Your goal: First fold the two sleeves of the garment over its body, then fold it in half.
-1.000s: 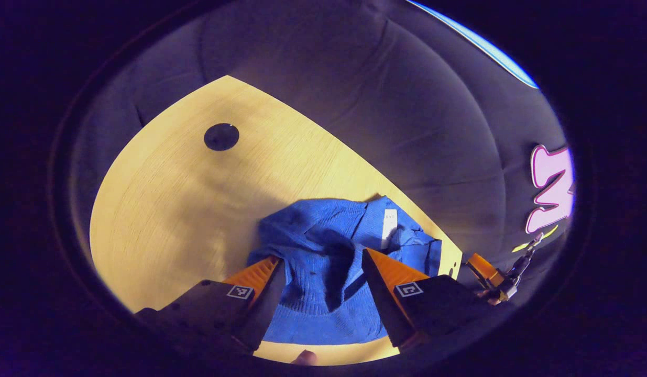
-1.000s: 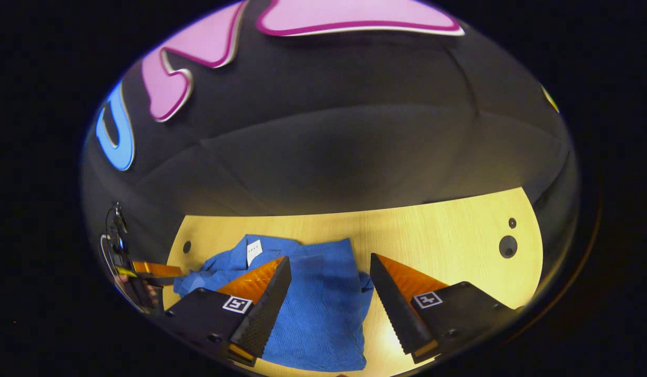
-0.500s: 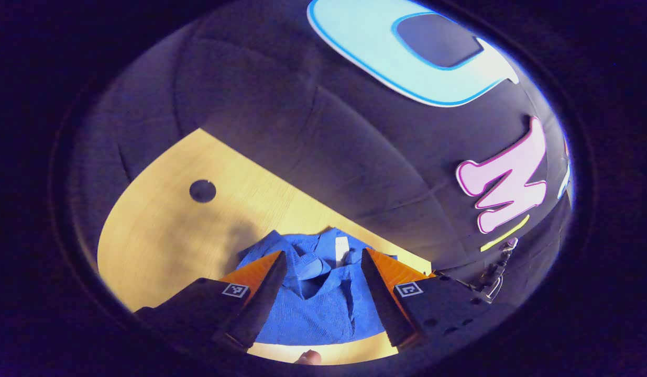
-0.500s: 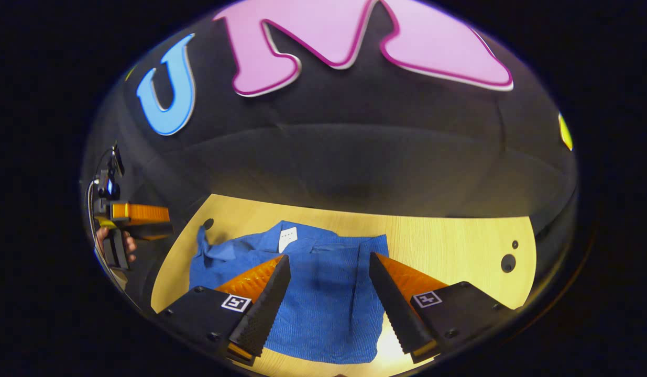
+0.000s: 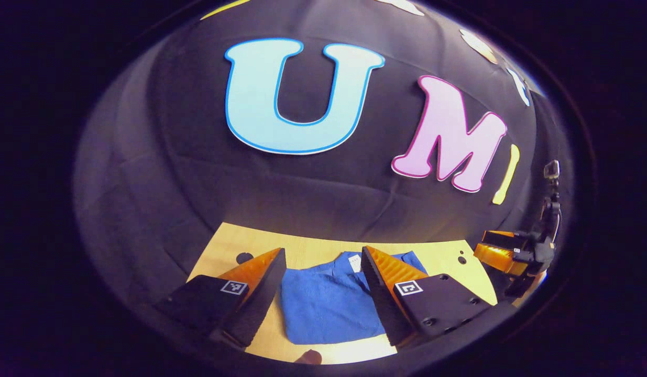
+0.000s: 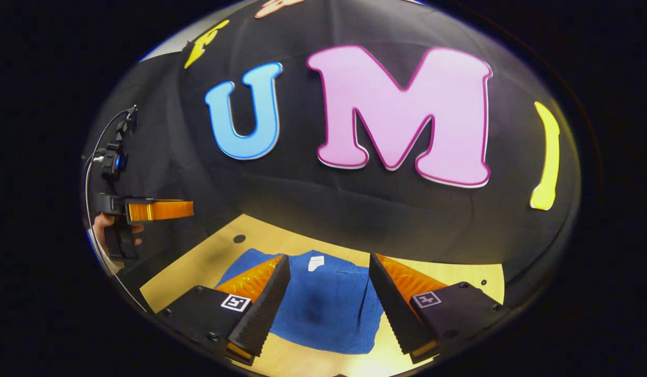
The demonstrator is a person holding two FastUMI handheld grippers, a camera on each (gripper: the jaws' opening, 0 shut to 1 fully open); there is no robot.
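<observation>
On the worktop [image 5: 323, 250], in the left gripper view, lies the blue garment [image 5: 328, 306]. It sits near the front edge, between the two fingers of the left hand-held gripper [image 5: 323, 293]. That hand-held gripper is wide open and holds nothing. It hangs above the garment and does not touch it. The garment looks like a neat small block. No sleeve sticks out, so both sleeves look folded in, and the fold in half looks done too. Far off by the right edge of the worktop is the right hand-held gripper [image 5: 504, 256], up in the air.

Over in the right gripper view, the same garment [image 6: 328, 309] lies flat on the worktop [image 6: 449, 272], with a small white tag [image 6: 316, 262] near its far edge. The right hand-held gripper [image 6: 328, 301] is wide open and empty, above the garment. The left hand-held gripper [image 6: 161, 210] is off past the left edge of the worktop, with a hand [image 6: 106, 228] holding it.

I think little or nothing is left to do.

A second ago both hand-held grippers were low and close over the garment, and it looked bumpy. Now both have lifted up and back, and the garment looks smaller and flatter.
</observation>
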